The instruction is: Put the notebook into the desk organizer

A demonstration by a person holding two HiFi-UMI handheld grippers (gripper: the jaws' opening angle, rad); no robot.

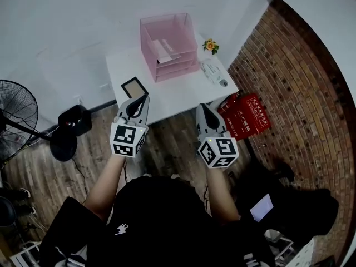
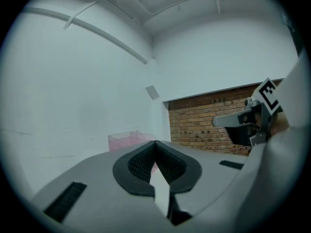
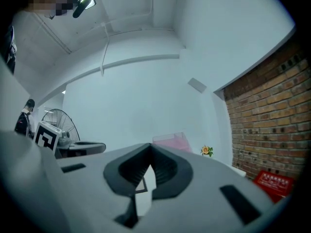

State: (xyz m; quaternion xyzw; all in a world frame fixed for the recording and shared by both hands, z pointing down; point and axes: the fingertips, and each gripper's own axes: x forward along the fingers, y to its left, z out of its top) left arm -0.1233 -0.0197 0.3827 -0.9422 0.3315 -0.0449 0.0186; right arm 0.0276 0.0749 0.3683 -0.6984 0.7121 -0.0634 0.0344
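Observation:
The notebook [image 1: 133,88], small and tan with a dark border, lies flat near the front left of the white table [image 1: 178,93]. Behind it stands the pink see-through desk organizer [image 1: 168,47], with papers on its shelves; it also shows as a pink box [image 2: 127,140] in the left gripper view and as the organizer [image 3: 170,141] in the right gripper view. My left gripper [image 1: 140,100] hovers just in front of the notebook, shut and empty. My right gripper [image 1: 203,107] is held off the table's front edge to the right, also shut and empty. Both point level toward the table.
A small flower pot [image 1: 209,45] and a white device [image 1: 214,73] sit on the table's right side. A red box [image 1: 250,115] lies on the floor by the brick wall [image 1: 295,82]. A fan [image 1: 14,110] and a black object [image 1: 72,121] stand to the left.

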